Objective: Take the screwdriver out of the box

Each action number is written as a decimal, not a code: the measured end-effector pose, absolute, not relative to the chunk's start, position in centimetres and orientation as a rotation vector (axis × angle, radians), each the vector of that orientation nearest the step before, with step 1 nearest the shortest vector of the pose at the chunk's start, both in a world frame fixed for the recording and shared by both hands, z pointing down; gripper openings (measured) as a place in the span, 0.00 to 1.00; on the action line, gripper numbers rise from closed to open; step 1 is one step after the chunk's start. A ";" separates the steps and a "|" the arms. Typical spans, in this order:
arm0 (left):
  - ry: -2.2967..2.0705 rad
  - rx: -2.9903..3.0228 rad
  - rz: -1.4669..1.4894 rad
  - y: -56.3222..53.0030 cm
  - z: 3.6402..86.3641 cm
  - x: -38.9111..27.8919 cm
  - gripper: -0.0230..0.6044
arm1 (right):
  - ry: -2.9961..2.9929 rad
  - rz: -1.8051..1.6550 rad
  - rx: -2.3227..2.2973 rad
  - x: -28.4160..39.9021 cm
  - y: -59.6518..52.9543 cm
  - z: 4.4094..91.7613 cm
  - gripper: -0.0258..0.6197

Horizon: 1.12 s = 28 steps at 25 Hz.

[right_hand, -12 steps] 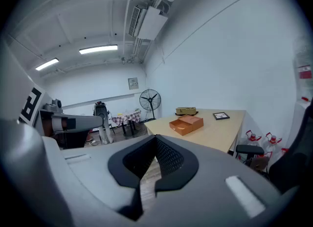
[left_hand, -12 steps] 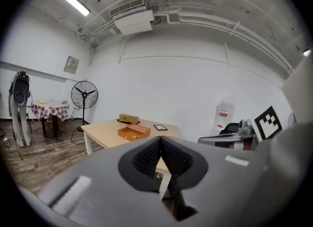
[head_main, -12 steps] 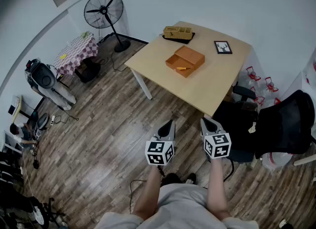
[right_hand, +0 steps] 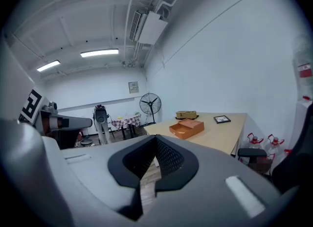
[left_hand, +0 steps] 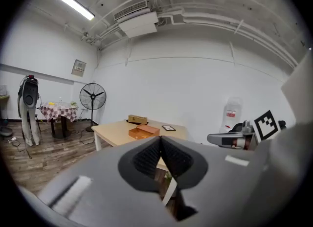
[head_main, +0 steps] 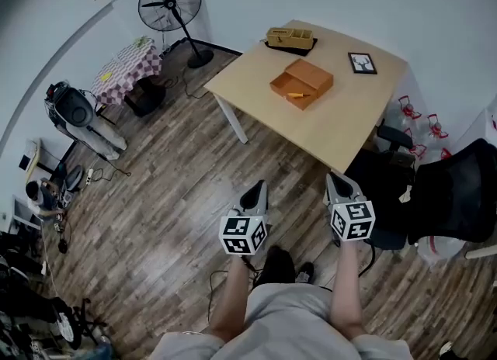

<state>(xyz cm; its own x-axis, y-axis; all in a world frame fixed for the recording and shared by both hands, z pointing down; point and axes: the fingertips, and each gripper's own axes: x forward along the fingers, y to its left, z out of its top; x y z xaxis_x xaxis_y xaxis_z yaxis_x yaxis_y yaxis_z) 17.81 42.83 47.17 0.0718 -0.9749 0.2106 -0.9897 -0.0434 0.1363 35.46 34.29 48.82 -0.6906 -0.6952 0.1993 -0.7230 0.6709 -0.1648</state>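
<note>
Floor: the person stands on the wooden floor (head_main: 178,195), well apart from the desk, with both claws held out in front.
Left claw: the left claw (head_main: 255,192) has its jaws pressed together at the tips with nothing between them; it hangs over the floor and points roughly toward the desk.
Screwdriver: the screwdriver (head_main: 297,95) shows as a small yellow-orange sliver lying in the open tray of the box, too small to make out in detail.
Box: the orange box (head_main: 314,75) sits open near the middle of the desk, its lid beside the tray.
Desk: the light wooden desk (head_main: 342,122) also carries a wooden organiser (head_main: 290,38) at its far edge and a small picture frame (head_main: 362,63) to the right of the box.
Right claw: the right claw (head_main: 336,182) is likewise closed and empty, level with the left one and short of the desk's near edge.
Done: nothing of the task yet, as far as can be seen; the screwdriver lies in the box and neither claw is near it.
Left to do: approach the desk, spread one claw's jaws, reach into the tray, grip the screwdriver and lift it clear of the box.
</note>
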 end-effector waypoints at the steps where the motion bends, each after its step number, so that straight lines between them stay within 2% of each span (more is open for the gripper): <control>1: -1.999 2.077 0.074 42.9 47.4 16.9 0.12 | -2.754 0.357 1.180 35.5 34.2 49.2 0.04; 10: -1.979 2.051 0.057 39.5 48.7 13.6 0.12 | -2.707 0.367 1.191 33.2 30.3 50.6 0.04; 15: -1.993 2.071 0.127 34.1 48.2 11.0 0.12 | -2.640 0.294 1.172 31.3 26.7 50.6 0.04; 28: -1.888 2.115 0.081 19.4 48.2 5.0 0.12 | -2.536 0.164 1.215 27.0 15.2 49.0 0.04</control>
<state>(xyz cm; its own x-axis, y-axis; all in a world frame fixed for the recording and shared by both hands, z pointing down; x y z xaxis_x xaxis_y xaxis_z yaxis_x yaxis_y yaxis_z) 5.03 19.38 48.20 0.1327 -0.9611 0.2422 -0.9784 -0.0880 0.1871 27.04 15.20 49.04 -0.5854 -0.7378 0.3361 -0.7749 0.6310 0.0357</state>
